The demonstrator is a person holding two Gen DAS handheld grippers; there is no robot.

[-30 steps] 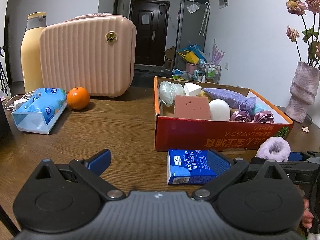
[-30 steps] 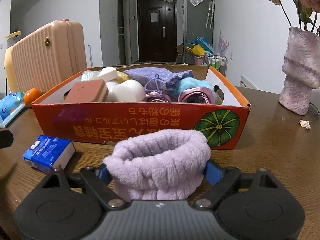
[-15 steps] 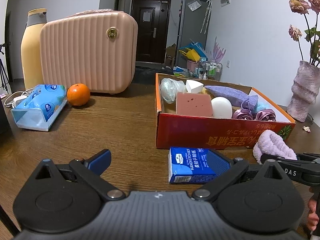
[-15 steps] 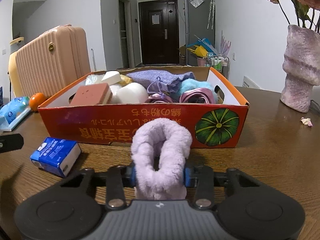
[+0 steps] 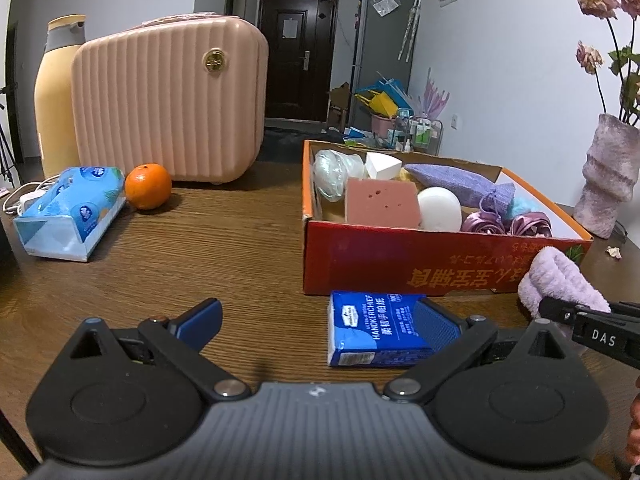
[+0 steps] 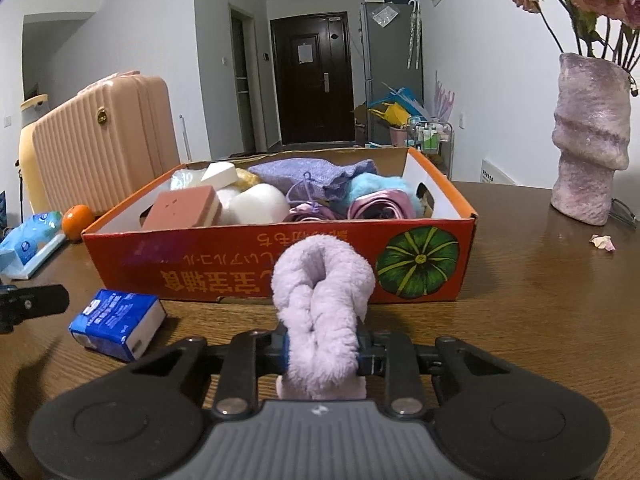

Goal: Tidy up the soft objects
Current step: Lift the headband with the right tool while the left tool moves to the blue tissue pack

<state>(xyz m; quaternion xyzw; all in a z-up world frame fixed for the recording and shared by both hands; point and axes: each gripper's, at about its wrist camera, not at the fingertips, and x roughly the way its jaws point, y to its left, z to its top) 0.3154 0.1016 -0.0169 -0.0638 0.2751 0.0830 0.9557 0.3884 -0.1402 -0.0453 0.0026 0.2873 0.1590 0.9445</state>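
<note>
A fluffy lilac band is squeezed into a narrow fold between the blue pads of my right gripper, whose jaws are closing on it, just in front of the orange cardboard box. The box holds a pink sponge, a white ball, a purple pouch and other soft items. In the left wrist view the band shows at the right, by the box's front corner. My left gripper stands open over the table, with a blue handkerchief pack lying against its right finger.
A pink ribbed case, a yellow bottle, an orange and a blue tissue packet stand at the left. A mauve vase with dried flowers stands at the right, a fallen petal near it.
The right jaws have come together on the lilac band, pressing it from a wide ring into a narrow upright fold. The left gripper has stayed where it was.
</note>
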